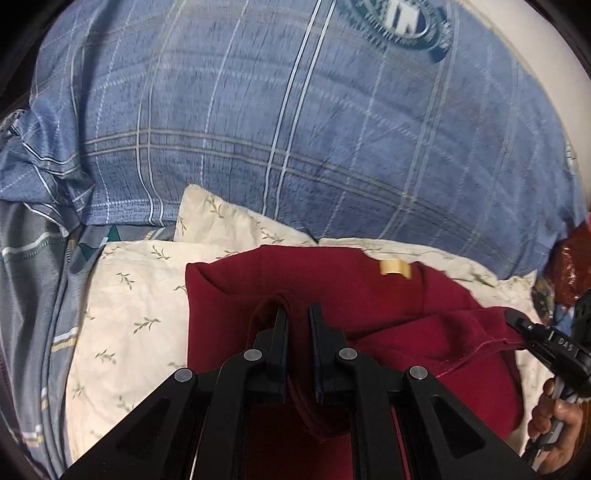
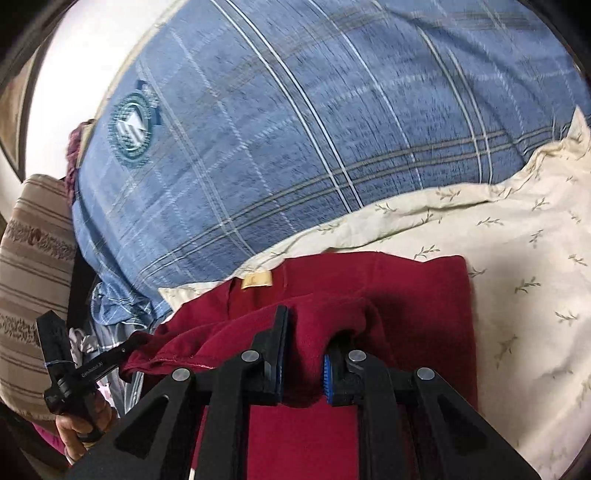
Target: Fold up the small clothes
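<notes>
Nearest the left wrist camera, the left claw [image 1: 297,314] pinches a fold of the dark red garment [image 1: 332,288], its two fingers pressed close with cloth bunched between them. In the right wrist view the right claw [image 2: 306,339] does the same, its fingers clamped on a thick ridge of the same red garment [image 2: 406,295]; blue pads show on the inner faces.

The garment lies on a cream cloth printed with small green sprigs [image 1: 133,295], partly doubled over, a stitched hem running along one raised edge. One tan label [image 1: 395,266] is sewn to it near the far edge; whatever is printed on the label is too small to read.

Behind the cream cloth rises one large blue plaid pillow [image 1: 295,129] carrying one round teal-and-white crest [image 1: 402,18], its lettering blurred. A striped grey cloth [image 1: 33,295] lies at the left of the left view. In the right view a beige striped cushion [image 2: 33,266] sits at the left edge, beside the pillow.

Each camera catches the other claw at the frame edge, held by a hand [image 1: 554,424]. The right claw's body reads "DAS" in the left view; the left claw [image 2: 122,349] has small white writing on its arm, too fine to be sure of.
</notes>
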`<state>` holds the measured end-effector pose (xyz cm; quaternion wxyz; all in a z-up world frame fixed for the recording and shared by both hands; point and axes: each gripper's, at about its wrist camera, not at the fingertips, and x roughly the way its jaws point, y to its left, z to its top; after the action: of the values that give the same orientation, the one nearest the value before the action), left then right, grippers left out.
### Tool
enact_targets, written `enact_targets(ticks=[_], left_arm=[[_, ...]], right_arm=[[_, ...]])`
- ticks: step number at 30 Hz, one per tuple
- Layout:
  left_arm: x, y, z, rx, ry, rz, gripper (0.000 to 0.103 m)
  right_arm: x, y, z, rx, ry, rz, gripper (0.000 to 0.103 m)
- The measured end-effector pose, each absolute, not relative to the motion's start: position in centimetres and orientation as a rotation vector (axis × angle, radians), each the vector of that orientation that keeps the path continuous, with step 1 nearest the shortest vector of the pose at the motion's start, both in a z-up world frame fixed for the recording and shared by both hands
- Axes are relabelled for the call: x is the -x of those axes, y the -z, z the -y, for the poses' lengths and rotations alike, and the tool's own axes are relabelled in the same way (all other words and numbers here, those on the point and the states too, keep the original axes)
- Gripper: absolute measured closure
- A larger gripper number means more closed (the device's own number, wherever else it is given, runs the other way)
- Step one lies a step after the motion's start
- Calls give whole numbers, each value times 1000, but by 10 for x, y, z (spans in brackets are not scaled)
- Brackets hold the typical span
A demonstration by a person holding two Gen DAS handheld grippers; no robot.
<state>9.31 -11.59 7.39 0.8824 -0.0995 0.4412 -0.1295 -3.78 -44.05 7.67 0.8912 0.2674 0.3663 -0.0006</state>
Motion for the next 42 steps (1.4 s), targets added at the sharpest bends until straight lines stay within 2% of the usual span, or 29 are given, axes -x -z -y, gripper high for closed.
enact_targets(ticks=[5,11,13,14,15,16,17,18,20,23,25,28,32,34,37,38,40,42], left_arm=[[-119,-55,117,252,256,-950,94],[-131,-48,116,267,294,-968,85],[-128,-54,113,269,311,-953,82],[-126,-56,111,271,314,-947,78],[-125,-59,109,273,316,-941,68],[-122,-62,107,267,303,-923,42],[-115,-69,103,251,277,-888,30],[-109,-75,100,247,261,-845,24],[-103,-82,93,262,265,-796,24],[-105,-78,92,279,273,-821,24],[-108,-71,98,259,273,-837,24],[-124,-52,110,194,221,-893,24],[-145,-24,114,150,152,-978,25],[-149,-19,112,165,157,-982,25],[-146,-22,108,166,163,-970,25],[-141,-25,103,166,155,-962,25],[-129,-32,94,173,139,-945,26],[-112,-39,83,192,141,-925,25]], right_arm=[[16,-62,447,-579,9,-788,88],[2,-52,463,-691,-14,-827,81],[12,-62,469,-710,-29,-791,69],[17,-69,470,-695,-16,-774,63],[23,-74,471,-675,6,-756,51],[33,-83,473,-645,39,-730,49],[38,-89,473,-630,44,-716,49],[44,-94,471,-623,31,-709,49],[55,-103,461,-588,-21,-695,49],[59,-102,431,-473,-83,-723,50],[49,-89,412,-421,-132,-784,54],[25,-68,402,-351,-73,-852,53],[-3,-47,430,-270,125,-866,55],[-7,-40,456,-290,252,-845,57],[0,-33,483,-465,234,-830,64],[5,-35,484,-469,231,-823,64],[14,-45,478,-427,247,-809,57],[28,-60,468,-399,230,-778,56]])
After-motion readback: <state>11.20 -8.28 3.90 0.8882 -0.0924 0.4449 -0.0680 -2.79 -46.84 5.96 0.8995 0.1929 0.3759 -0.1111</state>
